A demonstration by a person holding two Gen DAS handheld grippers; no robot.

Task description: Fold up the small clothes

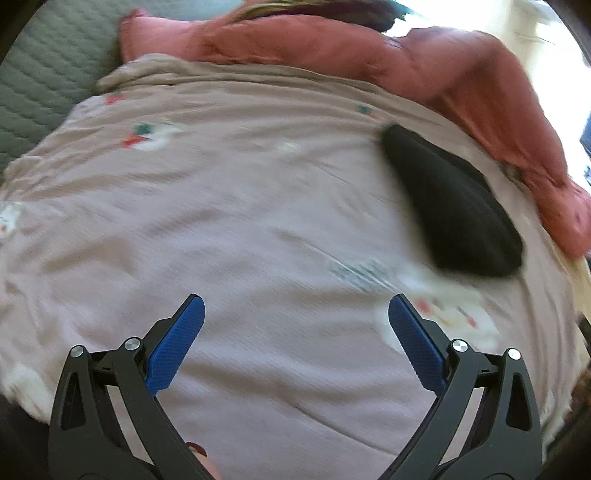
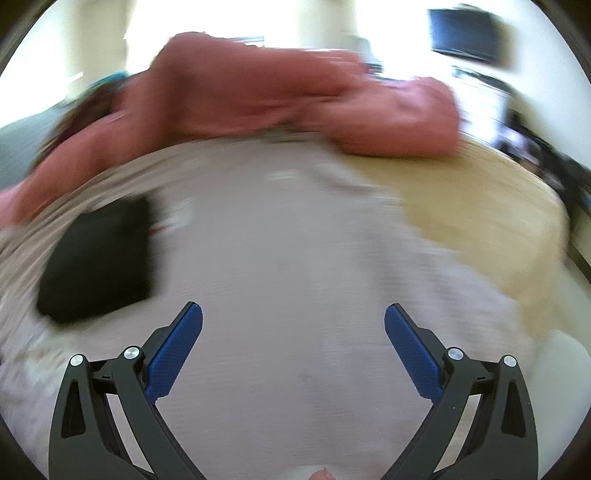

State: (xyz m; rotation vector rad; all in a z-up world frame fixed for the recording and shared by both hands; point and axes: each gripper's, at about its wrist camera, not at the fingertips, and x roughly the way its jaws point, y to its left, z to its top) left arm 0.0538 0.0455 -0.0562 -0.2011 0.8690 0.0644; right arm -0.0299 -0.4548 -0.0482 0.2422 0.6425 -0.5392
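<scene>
A pale pink-grey patterned cloth (image 1: pixel 240 206) lies spread flat under both grippers; it also shows in the right wrist view (image 2: pixel 280 251). A small folded black garment (image 1: pixel 454 206) rests on it, right of my left gripper (image 1: pixel 295 310) and left of my right gripper (image 2: pixel 293 317), where it shows too (image 2: pixel 99 262). A rumpled salmon-pink garment (image 1: pixel 424 66) lies along the cloth's far edge, also in the right wrist view (image 2: pixel 288 99). Both grippers are open, empty, and hover above the cloth. Both views are motion-blurred.
A grey quilted surface (image 1: pixel 40 81) lies at the far left. A tan wooden tabletop (image 2: pixel 480 221) shows to the right of the cloth. A dark screen (image 2: pixel 469 33) hangs on the far wall.
</scene>
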